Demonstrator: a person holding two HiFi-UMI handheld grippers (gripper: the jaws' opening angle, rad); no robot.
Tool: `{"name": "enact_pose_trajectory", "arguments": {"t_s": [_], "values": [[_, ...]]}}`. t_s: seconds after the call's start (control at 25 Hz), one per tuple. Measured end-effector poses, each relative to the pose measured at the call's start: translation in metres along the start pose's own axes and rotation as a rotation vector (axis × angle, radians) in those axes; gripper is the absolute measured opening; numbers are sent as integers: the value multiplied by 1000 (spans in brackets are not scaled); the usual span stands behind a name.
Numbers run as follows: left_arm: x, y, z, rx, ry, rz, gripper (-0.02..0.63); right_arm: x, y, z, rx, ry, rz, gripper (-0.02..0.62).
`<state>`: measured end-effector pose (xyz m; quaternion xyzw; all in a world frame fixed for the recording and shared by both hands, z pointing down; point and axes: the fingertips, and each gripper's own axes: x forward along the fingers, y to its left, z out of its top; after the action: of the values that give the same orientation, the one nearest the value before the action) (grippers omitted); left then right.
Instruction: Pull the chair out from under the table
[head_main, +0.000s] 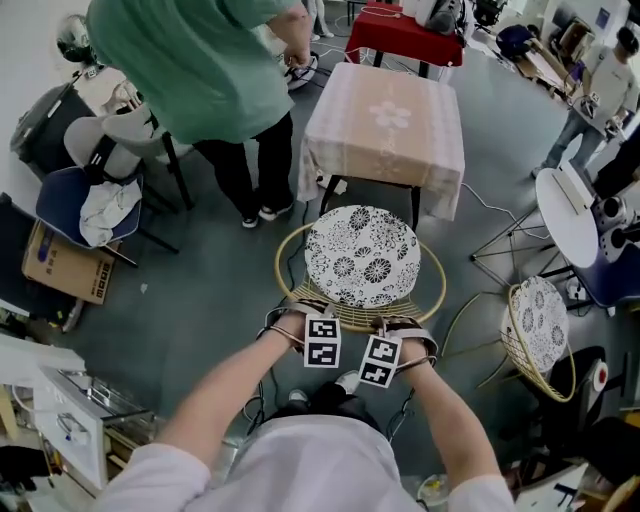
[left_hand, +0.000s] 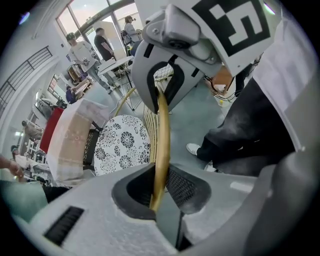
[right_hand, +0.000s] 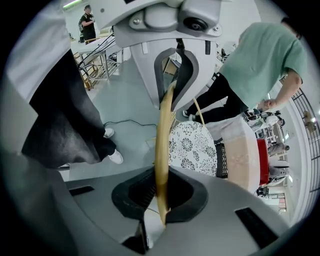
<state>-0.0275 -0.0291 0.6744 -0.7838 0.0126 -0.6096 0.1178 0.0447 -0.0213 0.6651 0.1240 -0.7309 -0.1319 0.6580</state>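
Observation:
In the head view the chair has a round black-and-white floral cushion (head_main: 362, 256) inside a golden rattan rim (head_main: 287, 282). It stands on the grey floor just in front of the table with the pale pink cloth (head_main: 385, 120). Its back rail is nearest to me. My left gripper (head_main: 312, 314) and right gripper (head_main: 396, 324) both point down on that rail, side by side. In the left gripper view the rail (left_hand: 162, 125) runs between the jaws and the left gripper (left_hand: 159, 189) is shut on it. The right gripper (right_hand: 161, 194) is likewise shut on the rail (right_hand: 162, 130).
A person in a green shirt (head_main: 200, 60) stands at the table's left corner. A second floral wicker chair (head_main: 540, 335) and a white round table (head_main: 565, 215) are at the right. A blue chair (head_main: 90, 200) and a cardboard box (head_main: 70, 265) sit at the left.

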Motion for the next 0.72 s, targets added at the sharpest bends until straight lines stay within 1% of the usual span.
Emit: {"name": "enact_pose_trajectory", "arguments": {"t_s": [0.72], "values": [[-11, -48, -2, 44, -22, -10, 58, -16, 47, 12, 30, 24, 0, 26]]}}
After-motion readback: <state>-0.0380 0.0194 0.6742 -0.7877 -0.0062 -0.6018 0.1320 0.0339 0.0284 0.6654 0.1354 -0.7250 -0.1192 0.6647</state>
